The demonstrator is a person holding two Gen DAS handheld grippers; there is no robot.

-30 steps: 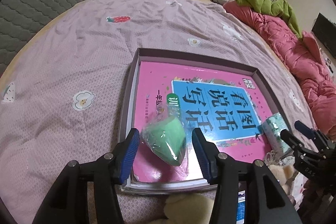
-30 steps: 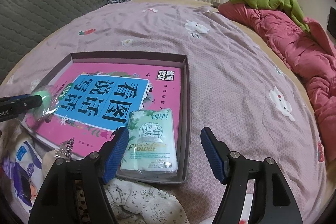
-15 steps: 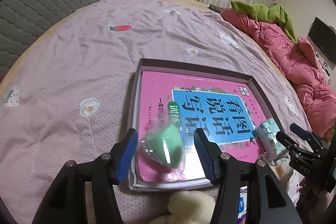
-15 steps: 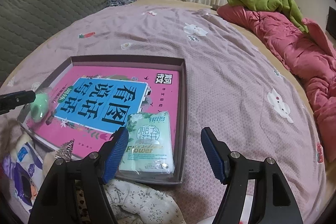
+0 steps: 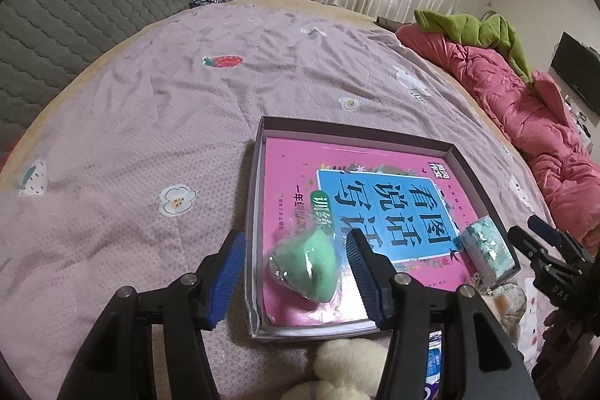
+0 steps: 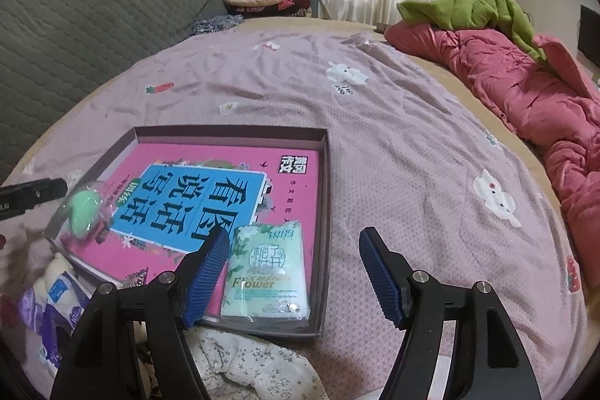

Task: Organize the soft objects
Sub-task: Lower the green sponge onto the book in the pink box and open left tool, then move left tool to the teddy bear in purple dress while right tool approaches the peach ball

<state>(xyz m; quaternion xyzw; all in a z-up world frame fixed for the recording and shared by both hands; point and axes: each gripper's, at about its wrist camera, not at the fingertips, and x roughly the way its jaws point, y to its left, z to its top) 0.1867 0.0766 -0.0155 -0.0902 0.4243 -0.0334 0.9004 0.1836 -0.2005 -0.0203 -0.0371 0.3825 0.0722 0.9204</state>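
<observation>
Since a second ago, the left gripper (image 5: pixel 296 272) has spread its jaws a little and drawn back, so the green wrapped sponge (image 5: pixel 305 270) that sat close between the blue pads now lies loose between them, its clear wrapper close to the right pad (image 5: pixel 362 270) while the left pad (image 5: pixel 227 282) stands clear of it, out over the box wall. Nothing presses on the sponge; it rests on the near left corner of the pink book (image 5: pixel 300 175) that fills the shallow purple box (image 5: pixel 258 152). Seen from the right wrist, the same sponge (image 6: pixel 84 208) sits just beyond the left gripper's black fingertip (image 6: pixel 37 192), too close to tell if they touch. The right gripper (image 6: pixel 294 272) hangs with its jaws wide apart and empty: the tissue pack (image 6: pixel 268 268) marked "Flower" lies in the box's near right corner, just beside the left pad and partly between the jaws, untouched, while the right pad is over the lilac bedsheet (image 6: pixel 412 156) outside the box. Below the left gripper a cream plush toy (image 5: pixel 348 358) pokes out at the box's near edge, and under the right gripper lies a floral cloth (image 6: pixel 255 362).
</observation>
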